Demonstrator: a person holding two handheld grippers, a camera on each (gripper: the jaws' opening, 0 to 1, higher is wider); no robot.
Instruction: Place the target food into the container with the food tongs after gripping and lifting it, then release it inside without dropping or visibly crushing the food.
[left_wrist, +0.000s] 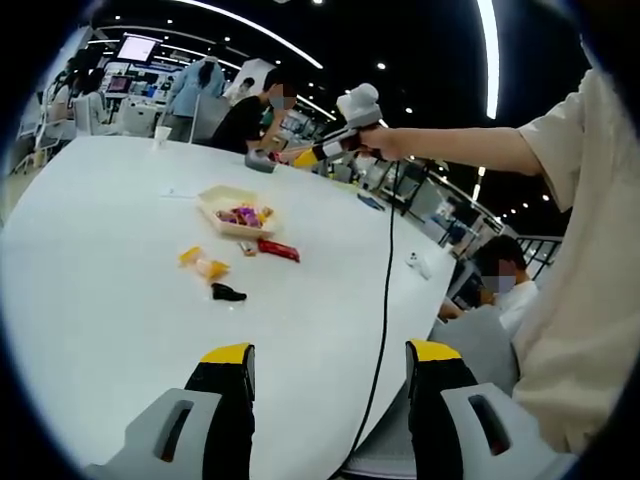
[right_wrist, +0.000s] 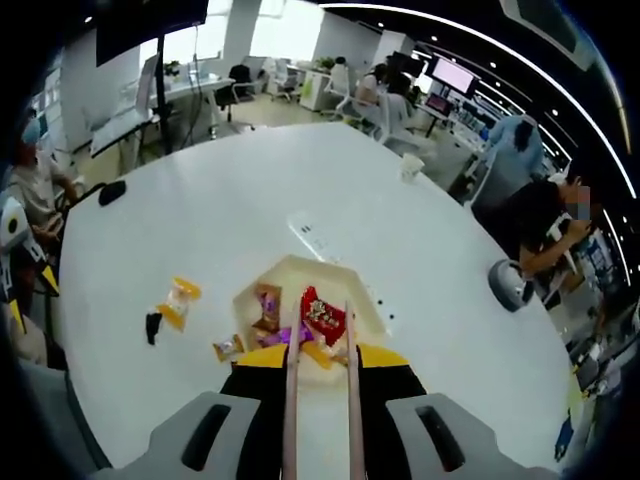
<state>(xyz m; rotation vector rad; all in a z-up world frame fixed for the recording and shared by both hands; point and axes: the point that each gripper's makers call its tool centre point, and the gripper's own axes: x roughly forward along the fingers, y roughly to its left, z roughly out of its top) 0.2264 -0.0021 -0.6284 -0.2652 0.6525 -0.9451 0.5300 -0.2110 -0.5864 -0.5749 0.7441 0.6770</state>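
Right gripper (right_wrist: 320, 365) clamps pale wooden food tongs (right_wrist: 320, 400); the tongs grasp a red wrapped snack (right_wrist: 322, 313) above the cream hexagonal tray (right_wrist: 300, 268), 12 o'clock.

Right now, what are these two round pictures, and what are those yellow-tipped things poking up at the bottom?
A person holds a gripping tool in each hand, and each tool carries a camera. One picture looks along the left gripper, which is open and holds nothing. The other looks along the right gripper, which is squeezed shut on long beige tongs. A red packet sits between the tongs' tips, seemingly pinched, in line with the pale container. On the white table beside it lie a yellow packet and a small black thing. In the left gripper view you can also see the person's hand holding the right gripper high above the table.
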